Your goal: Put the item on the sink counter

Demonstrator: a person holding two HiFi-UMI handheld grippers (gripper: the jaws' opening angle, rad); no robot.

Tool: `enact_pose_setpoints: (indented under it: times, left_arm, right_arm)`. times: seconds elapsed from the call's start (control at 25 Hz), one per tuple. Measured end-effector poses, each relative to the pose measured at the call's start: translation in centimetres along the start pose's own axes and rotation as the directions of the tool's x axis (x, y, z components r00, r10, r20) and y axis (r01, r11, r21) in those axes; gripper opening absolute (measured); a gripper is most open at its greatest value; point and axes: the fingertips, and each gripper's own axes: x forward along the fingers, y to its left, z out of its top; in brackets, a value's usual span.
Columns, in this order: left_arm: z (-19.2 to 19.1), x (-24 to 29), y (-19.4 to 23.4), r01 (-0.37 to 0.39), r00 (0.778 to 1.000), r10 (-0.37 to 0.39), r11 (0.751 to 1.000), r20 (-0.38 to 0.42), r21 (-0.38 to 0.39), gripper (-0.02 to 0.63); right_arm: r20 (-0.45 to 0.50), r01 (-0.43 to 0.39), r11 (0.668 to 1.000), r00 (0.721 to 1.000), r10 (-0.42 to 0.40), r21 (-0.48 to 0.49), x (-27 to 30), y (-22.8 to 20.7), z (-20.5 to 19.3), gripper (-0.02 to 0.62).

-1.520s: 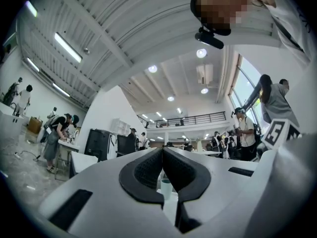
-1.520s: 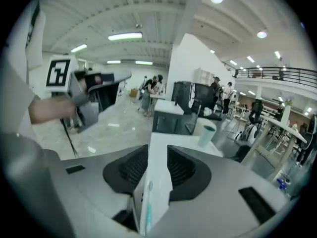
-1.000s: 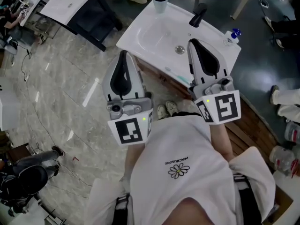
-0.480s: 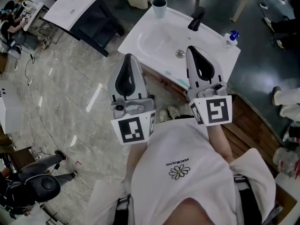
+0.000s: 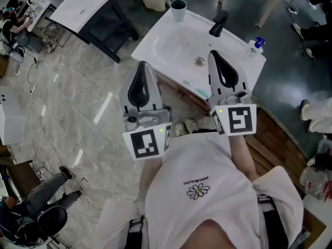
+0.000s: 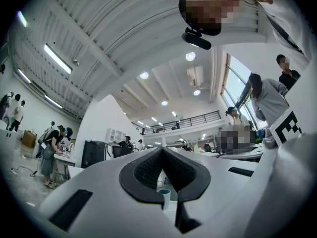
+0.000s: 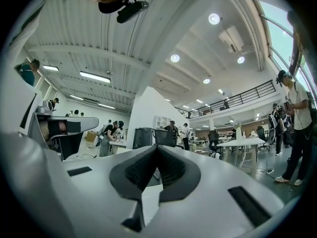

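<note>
- Left gripper: jaws closed tip to tip, nothing between them; held over the floor, just off the sink counter's near-left edge.
- Right gripper: jaws closed, empty; tips above the counter, beside the drain.
- Teal cup: upright at the counter's far-left corner.
- Black faucet: on the far edge.
- Blue-capped bottle: at the right corner.
- Which item the task means cannot be told.

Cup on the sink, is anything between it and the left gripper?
Nothing visible. The left gripper, shut and empty, faces the cup across the basin; the faucet stands off to the right.
</note>
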Motion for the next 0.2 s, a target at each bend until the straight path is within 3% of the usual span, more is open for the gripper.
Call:
enact_pose_setpoints:
  times: [0.2]
  left_arm:
    - [-0.10,-0.13,0.43,-0.014,1.000,0.014,1.000,-0.005,-0.007,0.015]
  right_arm:
    - [-0.009,-0.003,1.000,1.000,0.003,-0.002,0.10,-0.03,-0.13,0.011]
